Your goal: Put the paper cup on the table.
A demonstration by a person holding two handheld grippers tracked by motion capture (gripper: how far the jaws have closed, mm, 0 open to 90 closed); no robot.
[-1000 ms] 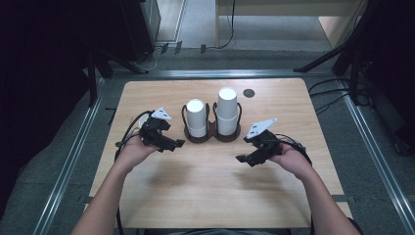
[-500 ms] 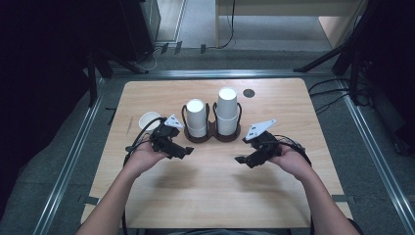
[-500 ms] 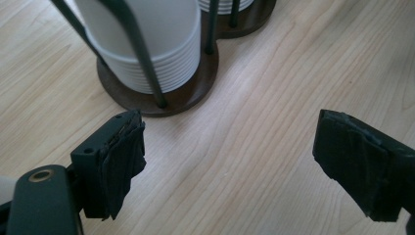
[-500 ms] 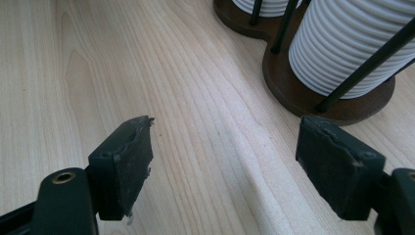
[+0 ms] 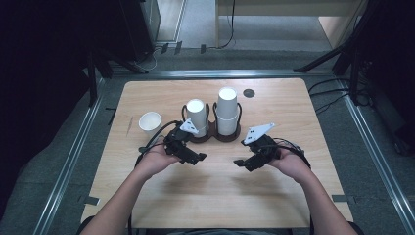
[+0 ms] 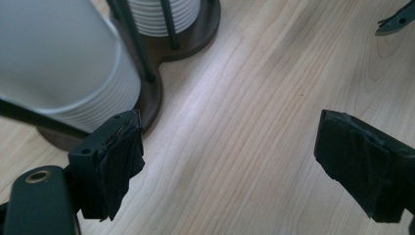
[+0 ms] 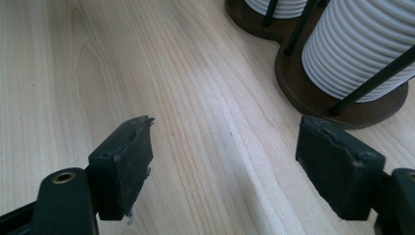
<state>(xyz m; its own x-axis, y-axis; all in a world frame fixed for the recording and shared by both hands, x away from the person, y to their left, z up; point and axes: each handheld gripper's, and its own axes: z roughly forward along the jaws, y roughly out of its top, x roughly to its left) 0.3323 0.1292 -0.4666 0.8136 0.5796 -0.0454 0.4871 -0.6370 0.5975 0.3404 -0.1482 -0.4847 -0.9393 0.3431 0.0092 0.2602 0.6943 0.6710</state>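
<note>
At the centre of the high view, a light wooden table (image 5: pixel 293 205) with rounded corners is seen from above, and a dark brown double-ring wooden cup holder (image 5: pixel 214 133) with thin black upright rods is set on its upper middle part. Two stacks of white ribbed paper cups are held upside down in the holder: a shorter stack (image 5: pixel 196 115) in the frame-left ring and a taller stack (image 5: pixel 227 111) in the frame-right ring. A single white paper cup (image 5: pixel 149 122) is stood upright, mouth up, to the left of the holder and apart from it. A small dark round disc (image 5: pixel 249 93) is seen on the table toward the upper right of the holder.

The left gripper (image 5: pixel 195 158) is held in the person's left hand (image 5: pixel 155 161) just below and left of the holder, with a grey three-cornered plate on top. Its jaws are spread wide with nothing between them; in the left gripper view, bare wood is seen in the gap and the shorter stack (image 6: pixel 63 63) is seen at the upper left.

The right gripper (image 5: pixel 241 163) is held in the right hand (image 5: pixel 289 165) below and right of the holder. Its jaws are likewise released and wide apart, with bare table (image 7: pixel 195 122) between them in the right gripper view, and the holder's base (image 7: pixel 313 98) is seen at the upper right.
</note>
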